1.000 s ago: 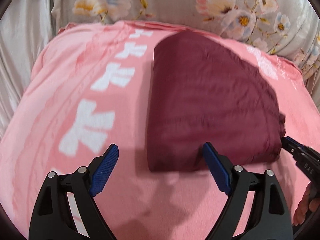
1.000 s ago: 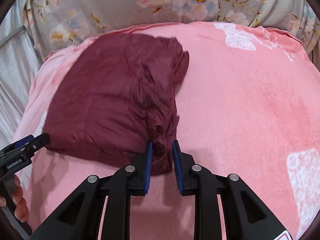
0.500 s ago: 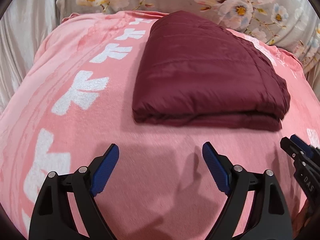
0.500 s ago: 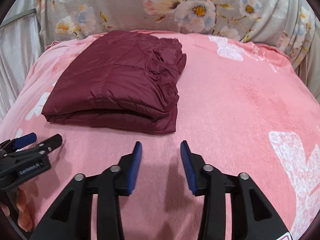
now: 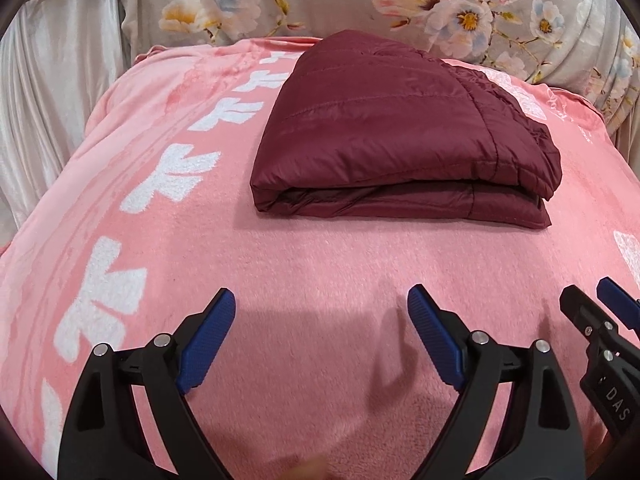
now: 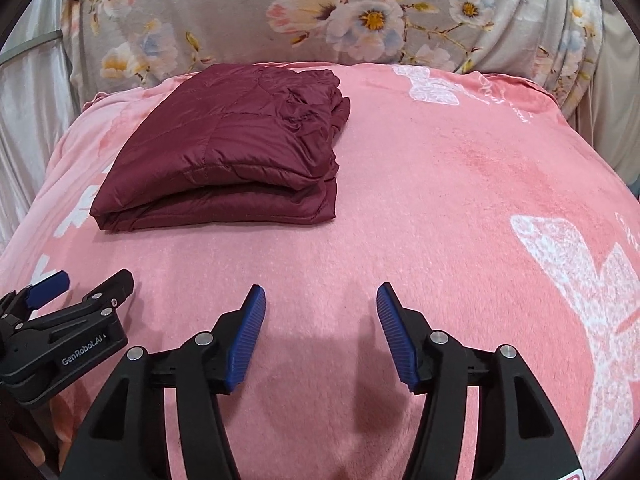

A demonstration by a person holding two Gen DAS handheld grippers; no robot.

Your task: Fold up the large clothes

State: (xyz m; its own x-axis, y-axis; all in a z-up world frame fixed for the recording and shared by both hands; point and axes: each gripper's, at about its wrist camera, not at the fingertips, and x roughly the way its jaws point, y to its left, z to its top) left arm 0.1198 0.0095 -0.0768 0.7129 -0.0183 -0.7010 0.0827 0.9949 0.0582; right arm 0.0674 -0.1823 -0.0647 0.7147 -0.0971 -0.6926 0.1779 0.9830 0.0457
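The maroon jacket is seen folded into a compact stack on the pink blanket, untouched, while left gripper and right gripper (jaws just widened, nothing between them) are held apart from it, so little seems left.

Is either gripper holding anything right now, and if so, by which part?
Nothing. The left gripper and right gripper are open over the pink blanket, clear of the folded jacket.

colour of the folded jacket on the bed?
Dark maroon, quilted stitching. The folded jacket shows best in the left wrist view.
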